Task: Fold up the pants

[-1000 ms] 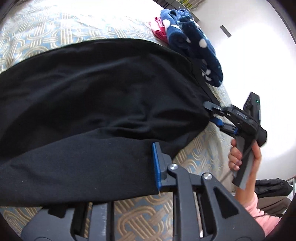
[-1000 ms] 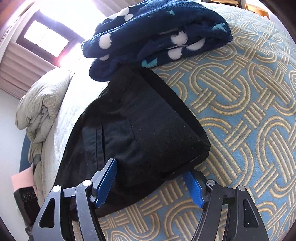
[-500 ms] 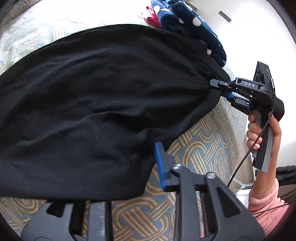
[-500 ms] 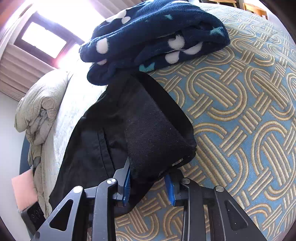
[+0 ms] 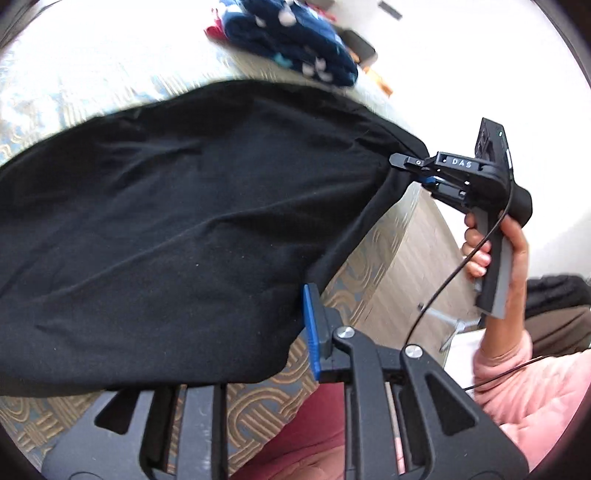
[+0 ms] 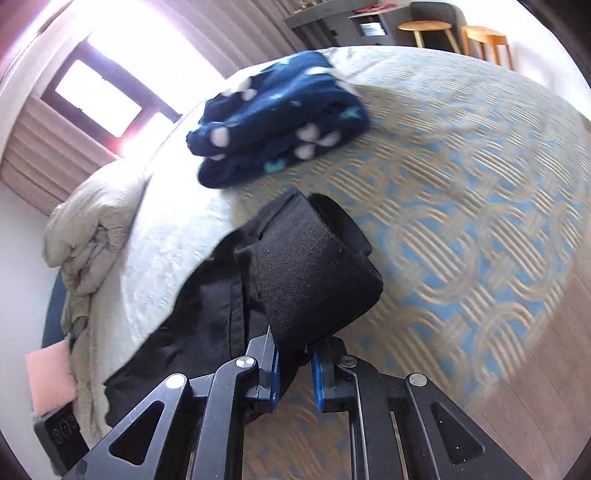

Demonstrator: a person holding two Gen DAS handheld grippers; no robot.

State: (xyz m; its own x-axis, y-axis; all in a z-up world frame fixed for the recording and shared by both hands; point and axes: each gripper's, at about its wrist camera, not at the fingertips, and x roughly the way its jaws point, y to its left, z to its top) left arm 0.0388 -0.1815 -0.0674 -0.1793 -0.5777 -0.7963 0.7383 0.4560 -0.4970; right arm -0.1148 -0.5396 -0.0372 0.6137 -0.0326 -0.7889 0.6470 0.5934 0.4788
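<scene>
The black pants (image 5: 166, 229) hang spread between both grippers above the patterned bed cover (image 5: 258, 406). My left gripper (image 5: 258, 350) is shut on their near edge. Only one of its blue pads (image 5: 312, 328) shows, the other is under the cloth. In the left wrist view my right gripper (image 5: 406, 166) pinches the far corner, lifted off the bed. In the right wrist view that gripper (image 6: 293, 363) has its jaws closing, with a thick fold of the pants (image 6: 314, 269) bunched between the blue pads.
A folded navy spotted blanket (image 6: 280, 122) lies farther up the bed. A crumpled beige duvet (image 6: 92, 229) sits at the left edge. Wooden floor (image 6: 546, 369) borders the bed on the right, with stools (image 6: 424, 29) behind. A hand (image 5: 495, 243) in a pink sleeve holds the right gripper.
The right gripper's jaws have closed from wide apart onto the folded corner of the pants. Both grippers have pulled back and up, drawing the pants away from the navy blanket.
</scene>
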